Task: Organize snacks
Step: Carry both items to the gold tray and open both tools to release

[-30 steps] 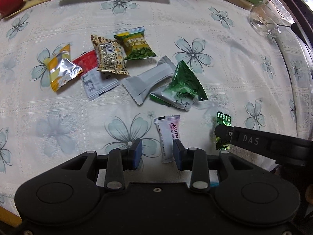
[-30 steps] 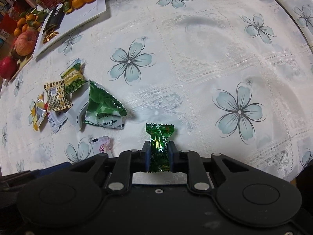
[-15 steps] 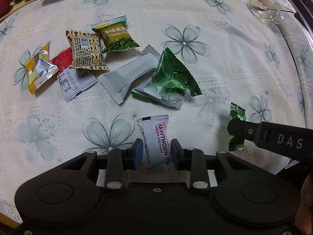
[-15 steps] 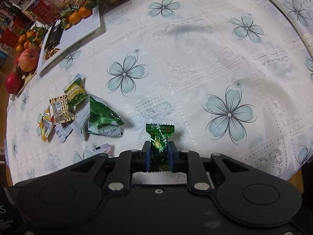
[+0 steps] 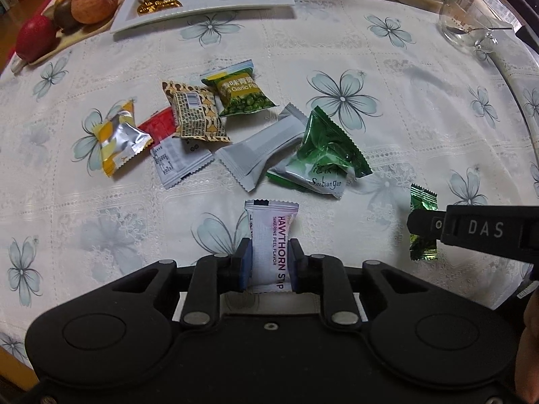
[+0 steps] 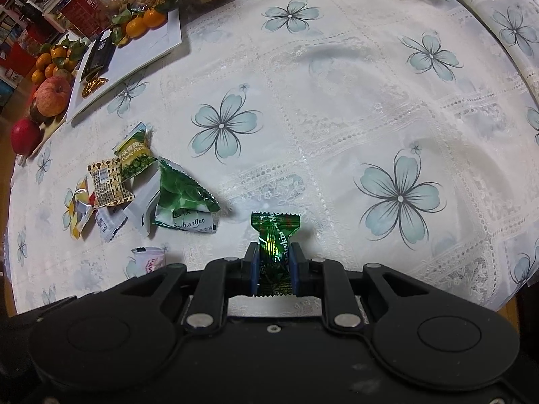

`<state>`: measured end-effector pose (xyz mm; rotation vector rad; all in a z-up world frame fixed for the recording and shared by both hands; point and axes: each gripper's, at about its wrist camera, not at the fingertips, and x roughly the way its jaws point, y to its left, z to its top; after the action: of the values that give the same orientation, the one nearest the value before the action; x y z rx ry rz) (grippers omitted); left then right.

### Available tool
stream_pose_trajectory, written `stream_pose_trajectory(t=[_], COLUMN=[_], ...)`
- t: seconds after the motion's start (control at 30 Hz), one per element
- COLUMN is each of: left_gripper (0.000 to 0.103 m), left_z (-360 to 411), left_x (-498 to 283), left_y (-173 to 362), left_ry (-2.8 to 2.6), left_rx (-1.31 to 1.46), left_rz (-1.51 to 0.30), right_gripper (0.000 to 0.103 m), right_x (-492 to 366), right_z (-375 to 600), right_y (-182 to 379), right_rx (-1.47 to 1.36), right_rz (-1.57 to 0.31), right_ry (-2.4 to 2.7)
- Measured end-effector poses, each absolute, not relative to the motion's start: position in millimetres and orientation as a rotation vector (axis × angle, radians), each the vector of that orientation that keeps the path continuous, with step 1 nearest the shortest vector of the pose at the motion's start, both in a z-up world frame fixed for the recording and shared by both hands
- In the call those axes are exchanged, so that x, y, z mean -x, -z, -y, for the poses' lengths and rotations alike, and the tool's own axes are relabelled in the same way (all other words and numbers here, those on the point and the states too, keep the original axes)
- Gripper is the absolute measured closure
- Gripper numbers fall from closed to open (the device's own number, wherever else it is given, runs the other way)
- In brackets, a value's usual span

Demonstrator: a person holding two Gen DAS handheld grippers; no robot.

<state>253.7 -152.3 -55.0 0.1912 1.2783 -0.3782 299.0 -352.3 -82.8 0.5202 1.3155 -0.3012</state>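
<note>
left tool point(image 5: 268, 261): just clamped hawthorn strip packet point(image 5: 271, 242), lifted off worktop point(image 5: 421, 128) | right tool point(image 6: 274, 267): still gripping green candy point(image 6: 275, 247) | both ready for sorting

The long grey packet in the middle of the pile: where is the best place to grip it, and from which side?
Judging by its pose, grip the long grey packet across its narrow width near the lower-left crimped end, coming from the near side. That end lies flat with bare tablecloth around it; the upper-right end lies against the green Suibianguo bag. Both tongs are full now, so one must be emptied first.

Black grippers, blue-padded fingers point(image 5: 245, 264), "DAS" lettering.
</note>
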Motion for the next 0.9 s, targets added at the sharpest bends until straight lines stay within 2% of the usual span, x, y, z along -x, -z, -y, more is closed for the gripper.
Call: stream_pose_trajectory(t=[0.2,0.53,0.9], left_gripper=[0.074,0.074,0.074], left_z=[136.1,65.6,24.3], left_x=[-247.2,-199.1,-120.7], left_y=[35.4,-10.1,3.1], left_ry=[0.36,0.319,0.348], left_rx=[-0.207,-0.107,-0.045], left_rz=[-1.179,-0.974,-1.01], right_gripper=[0.083,0.083,0.083], right_x=[-297.3,-255.4,-143.8], right_z=[346.4,327.2,287.2], right_y=[75.6,26.2,13.8], right_rx=[-0.505,-0.471,-0.478], right_rz=[-1.261,-0.972,-0.854], right_ry=[0.279,0.214,0.205])
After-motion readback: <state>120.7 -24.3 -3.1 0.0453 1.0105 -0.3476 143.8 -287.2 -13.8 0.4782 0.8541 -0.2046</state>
